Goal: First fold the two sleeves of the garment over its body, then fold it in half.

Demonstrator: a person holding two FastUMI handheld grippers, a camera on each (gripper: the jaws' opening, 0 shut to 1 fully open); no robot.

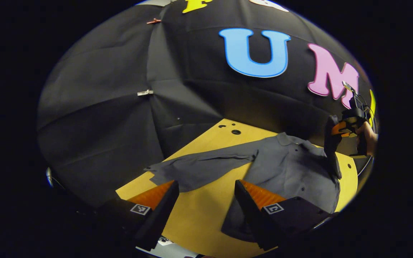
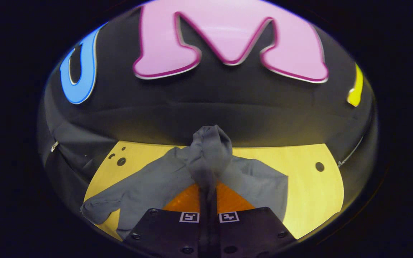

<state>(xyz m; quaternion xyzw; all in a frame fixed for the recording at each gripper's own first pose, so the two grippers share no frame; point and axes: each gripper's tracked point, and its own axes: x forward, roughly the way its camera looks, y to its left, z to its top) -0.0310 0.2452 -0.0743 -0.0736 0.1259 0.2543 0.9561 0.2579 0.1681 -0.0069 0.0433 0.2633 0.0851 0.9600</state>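
Note:
A grey button shirt (image 1: 285, 168) lies spread on the yellow table (image 1: 199, 211); one sleeve (image 1: 199, 168) stretches out flat to the left. My left gripper (image 1: 206, 195) hovers open above the table's near part, between that sleeve and the shirt's body. At the far right, my right gripper (image 1: 335, 138), held by a hand (image 1: 368, 138), lifts the other sleeve (image 1: 333, 157) off the table. In the right gripper view, my right gripper (image 2: 208, 186) is shut on that sleeve (image 2: 208, 154), which bunches up above the fingertips, with the shirt's body (image 2: 149, 186) below.
The table has a few round holes at its far left corner (image 1: 236, 132) and one near its right edge (image 2: 319, 166). The booth's black cloth wall (image 1: 120, 118) stands close behind and left of the table. The table's right part (image 2: 310, 193) is bare wood.

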